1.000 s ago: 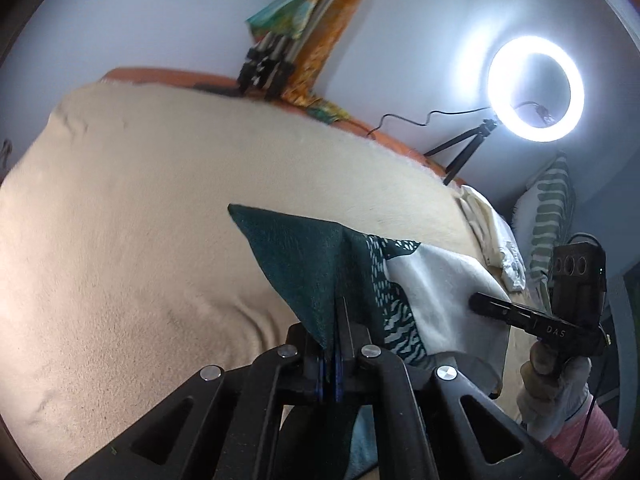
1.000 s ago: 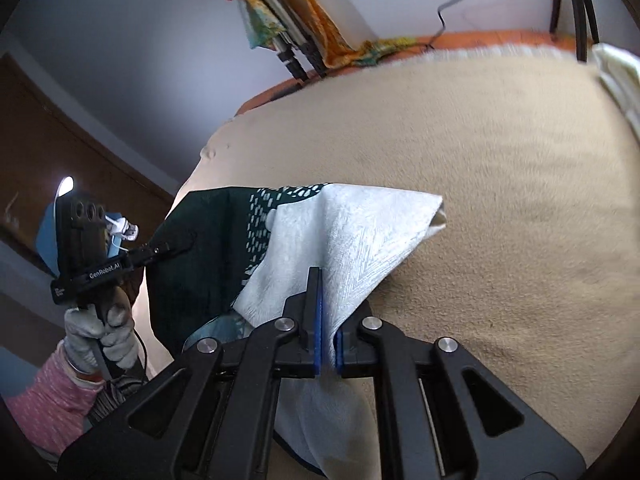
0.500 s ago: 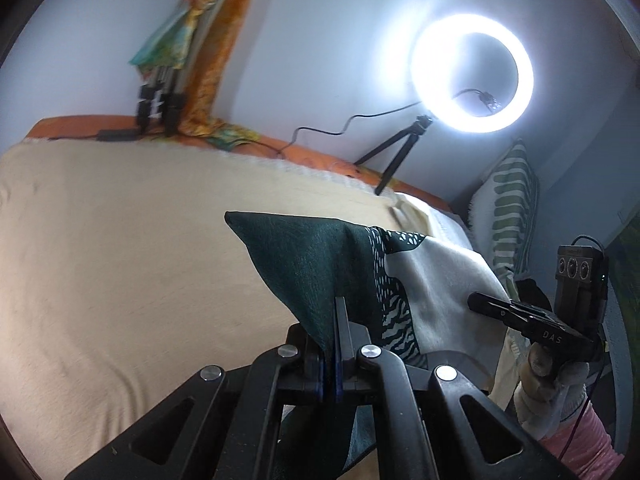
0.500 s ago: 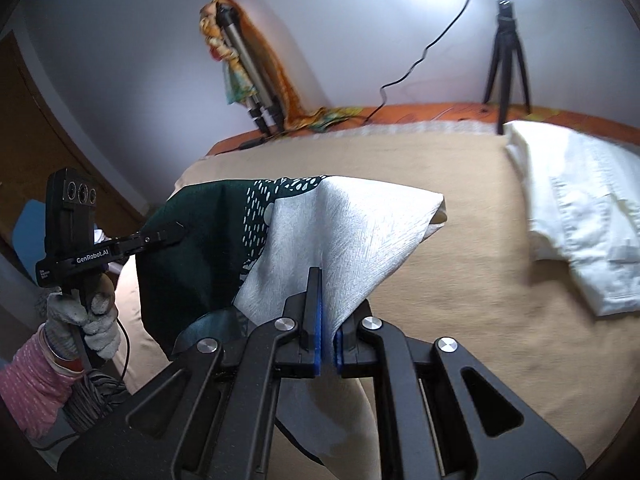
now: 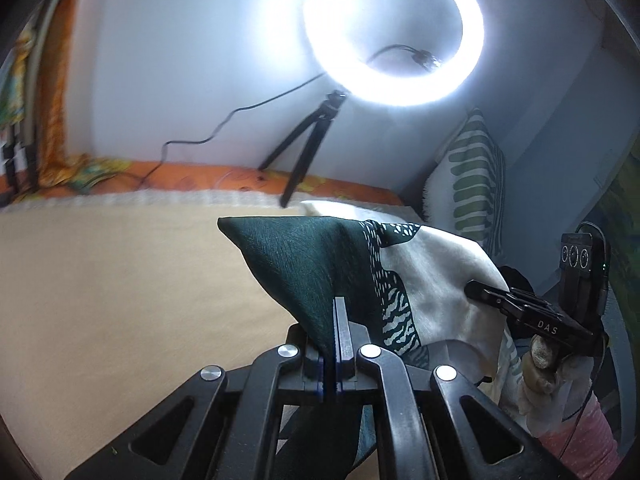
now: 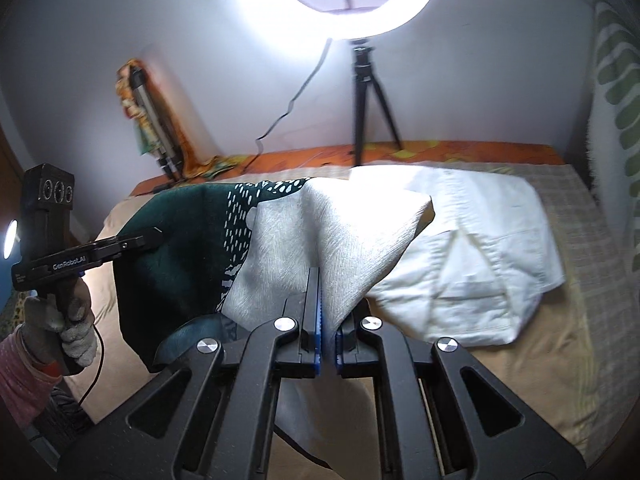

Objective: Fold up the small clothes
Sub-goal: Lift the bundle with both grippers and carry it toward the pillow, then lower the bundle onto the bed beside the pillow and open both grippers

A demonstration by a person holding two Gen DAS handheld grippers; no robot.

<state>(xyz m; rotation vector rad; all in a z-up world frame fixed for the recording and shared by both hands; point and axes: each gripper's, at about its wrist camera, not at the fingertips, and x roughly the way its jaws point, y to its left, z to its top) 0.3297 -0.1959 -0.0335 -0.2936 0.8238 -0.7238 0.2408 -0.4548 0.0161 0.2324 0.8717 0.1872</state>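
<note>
A: Start with what's nearest. How do the two tools stand?

B: The left gripper [image 5: 337, 312] is clamped on the dark green end of the cloth [image 5: 304, 264], its fingers pressed together with the fabric pinched between them. The right gripper [image 6: 322, 292] is clamped on the pale end of the same cloth [image 6: 340, 232], with only a thin gap at the blue pads, filled by the fabric.

A: And the hands?

B: From the right wrist view, the left hand [image 6: 60, 320] wears a grey glove and a pink sleeve, fist wrapped around the handle, the tool angled slightly downward towards the cloth. From the left wrist view, the right hand [image 5: 544, 364] grips its handle low at the right edge, its tool pointing in towards the pale end.

A: Where is the cloth?

B: Held up between the two grippers, above the tan bed cover [image 6: 520, 368], sagging below both grips.

A: Farther back?

B: A folded white garment [image 6: 472, 264] lies on the bed beyond the cloth. Behind it, a tripod [image 6: 366, 92] carries a lit ring light [image 5: 394, 32] against the wall, and a green-striped pillow [image 5: 476, 184] leans in the corner.
</note>
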